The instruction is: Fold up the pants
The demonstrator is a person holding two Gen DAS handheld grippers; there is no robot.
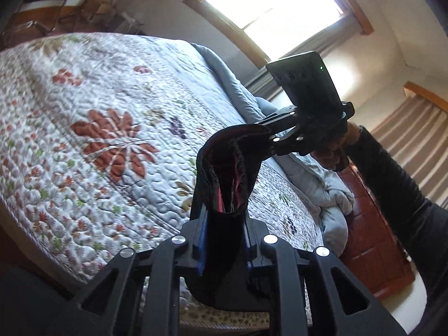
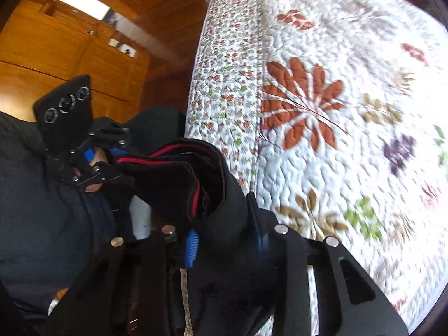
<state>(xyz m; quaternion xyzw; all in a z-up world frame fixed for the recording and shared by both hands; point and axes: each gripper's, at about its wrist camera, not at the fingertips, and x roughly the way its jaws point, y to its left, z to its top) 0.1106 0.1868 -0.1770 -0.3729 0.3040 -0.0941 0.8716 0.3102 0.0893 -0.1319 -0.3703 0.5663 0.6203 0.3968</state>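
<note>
We hold the pants point(image 1: 224, 173) in the air above the near edge of the bed point(image 1: 112, 112), so folding has scarcely begun; laying them flat and every fold remain. The left gripper point(image 1: 224, 224) and the right gripper point(image 2: 226, 232) are each clamped on the bunched edge. The fabric is black with red trim, thick and crumpled between them.

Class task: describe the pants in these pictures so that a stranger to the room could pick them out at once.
Find the bed's floral quilt. Above its near edge, two handheld grippers hold one garment between them: the pants. They are black with red trim, the only dark cloth against the pale quilt.
</note>
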